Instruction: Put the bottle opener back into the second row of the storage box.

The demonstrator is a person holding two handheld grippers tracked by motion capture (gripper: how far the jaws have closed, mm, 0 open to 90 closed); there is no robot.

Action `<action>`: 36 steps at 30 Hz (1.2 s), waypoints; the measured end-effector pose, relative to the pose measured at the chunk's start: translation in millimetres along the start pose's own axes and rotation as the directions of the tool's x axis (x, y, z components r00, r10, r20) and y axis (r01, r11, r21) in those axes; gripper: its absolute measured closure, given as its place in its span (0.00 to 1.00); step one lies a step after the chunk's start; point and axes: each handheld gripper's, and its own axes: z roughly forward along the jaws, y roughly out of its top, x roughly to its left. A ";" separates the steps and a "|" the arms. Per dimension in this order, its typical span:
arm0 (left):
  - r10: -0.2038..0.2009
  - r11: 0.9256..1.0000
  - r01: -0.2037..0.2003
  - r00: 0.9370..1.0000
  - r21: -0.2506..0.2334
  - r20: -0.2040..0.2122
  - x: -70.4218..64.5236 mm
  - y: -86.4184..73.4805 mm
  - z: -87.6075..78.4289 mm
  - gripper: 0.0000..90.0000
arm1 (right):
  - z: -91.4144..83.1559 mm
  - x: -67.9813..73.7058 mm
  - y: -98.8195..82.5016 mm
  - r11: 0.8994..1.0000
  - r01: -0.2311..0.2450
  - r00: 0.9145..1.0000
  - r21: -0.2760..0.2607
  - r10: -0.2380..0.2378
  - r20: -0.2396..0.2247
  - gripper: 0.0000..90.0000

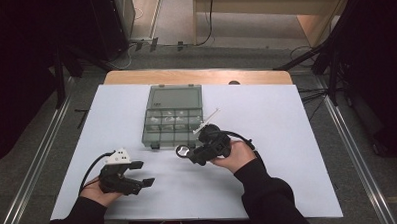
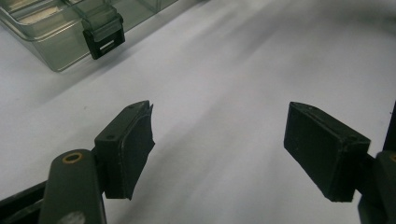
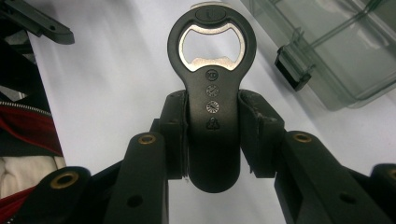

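The right gripper (image 3: 212, 135) has its jaws pinching the handle of one black bottle opener (image 3: 212, 93), squeezed from both sides so that the metal-lined ring sticks out past the tips; gripping it low on the handle looks meant to leave the head free and carry it steadily. In the high view that opener (image 1: 182, 152) hangs just above the white table (image 1: 287, 139), just in front of the near edge of the one clear compartment box (image 1: 172, 117), which stands open with its lid folded back to the far side. The left gripper (image 1: 141, 173) rests at the near left, well apart from the box, its jaws spread wide with nothing between them, apparently waiting. One thin white stick (image 1: 206, 119) lies at the box's right.
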 end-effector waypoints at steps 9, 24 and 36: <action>0.000 1.000 0.000 1.000 0.000 0.001 0.2 -0.1 0.1 0.27 | -2.9 -2.9 14.7 1.000 0.028 1.000 0.007 -0.028 -0.007 0.74; 0.000 1.000 0.000 1.000 0.005 0.007 0.1 0.1 0.9 0.27 | -6.7 -18.2 38.6 0.998 0.054 0.999 0.015 -0.054 -0.002 0.74; 0.001 1.000 -0.001 1.000 0.008 0.009 0.3 0.2 1.3 0.27 | -0.9 -30.7 58.4 0.996 0.085 0.996 0.032 -0.086 0.007 0.74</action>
